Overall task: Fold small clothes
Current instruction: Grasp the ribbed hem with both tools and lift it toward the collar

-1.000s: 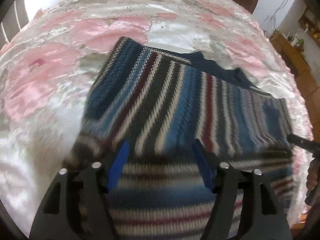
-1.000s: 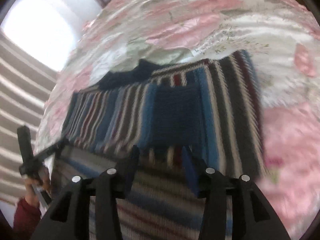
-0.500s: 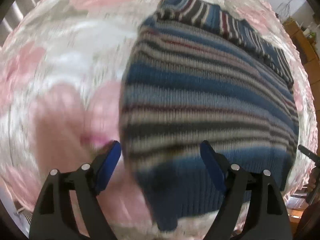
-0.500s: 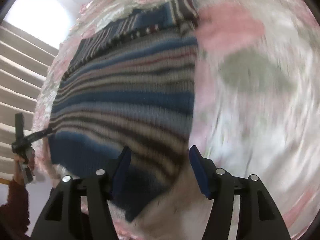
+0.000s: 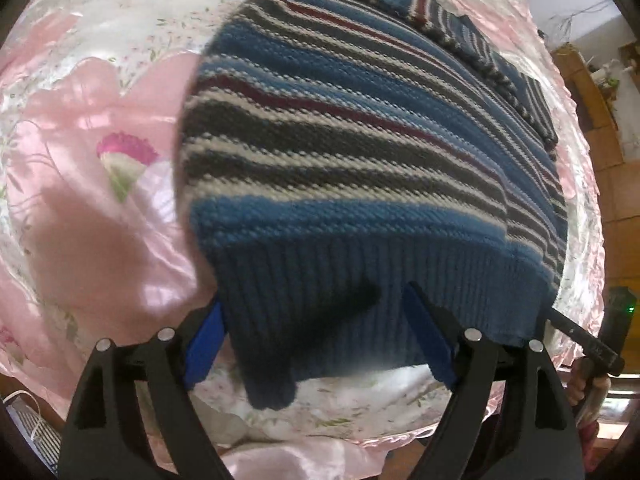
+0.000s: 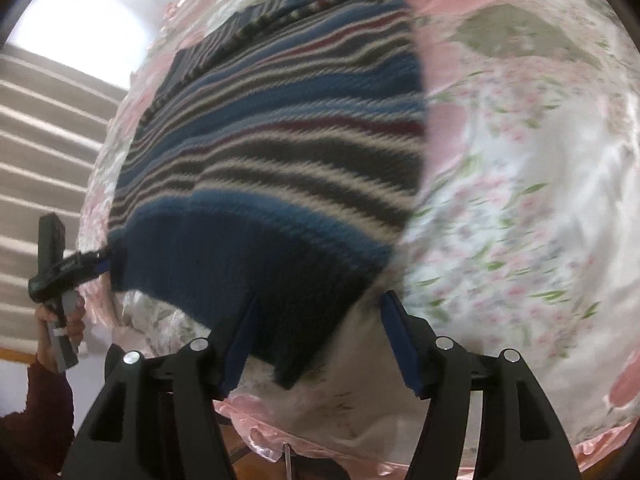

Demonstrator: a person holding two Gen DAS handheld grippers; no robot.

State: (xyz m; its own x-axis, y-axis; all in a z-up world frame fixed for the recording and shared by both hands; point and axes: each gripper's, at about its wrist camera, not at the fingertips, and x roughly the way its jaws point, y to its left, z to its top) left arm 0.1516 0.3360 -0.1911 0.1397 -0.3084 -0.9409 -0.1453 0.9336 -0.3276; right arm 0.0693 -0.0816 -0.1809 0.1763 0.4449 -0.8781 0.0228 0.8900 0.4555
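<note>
Lying across a pink floral satin bedspread (image 5: 100,208), a striped knitted sweater (image 5: 360,128) is seen folded, its dark blue ribbed hem (image 5: 360,280) turned toward the near edge of the bed. No brand, label or readable writing is shown on the garment, the cover or the tools.

In the left wrist view the left gripper (image 5: 316,344) is held with its blue-padded jaws spread apart, and the left corner of the hem hangs down between them; whether either pad touches the knit cannot be told. In the right wrist view the right gripper (image 6: 316,340) is likewise spread wide, with the right corner of the hem drooping between its fingers, nothing being pinched. The left gripper is also seen there from the side (image 6: 96,262), its tip right at the hem's far corner, gripped by a hand (image 6: 64,320) in a dark red sleeve (image 6: 36,412).

The sweater's stripes run side to side across both views, so its long axis is laid roughly parallel to the near edge of the bed, while the hem points toward the cameras and a band with crosswise stripes (image 5: 460,32) is set at the far side. The hem corners overhang the rumpled near rim of the bedspread. Open cover is left on both sides of the garment, wide on its left in the left view and wide on its right in the right view (image 6: 520,160). Beyond the bed, a wooden floor (image 5: 616,168) and a bright window (image 6: 80,28) are visible.
</note>
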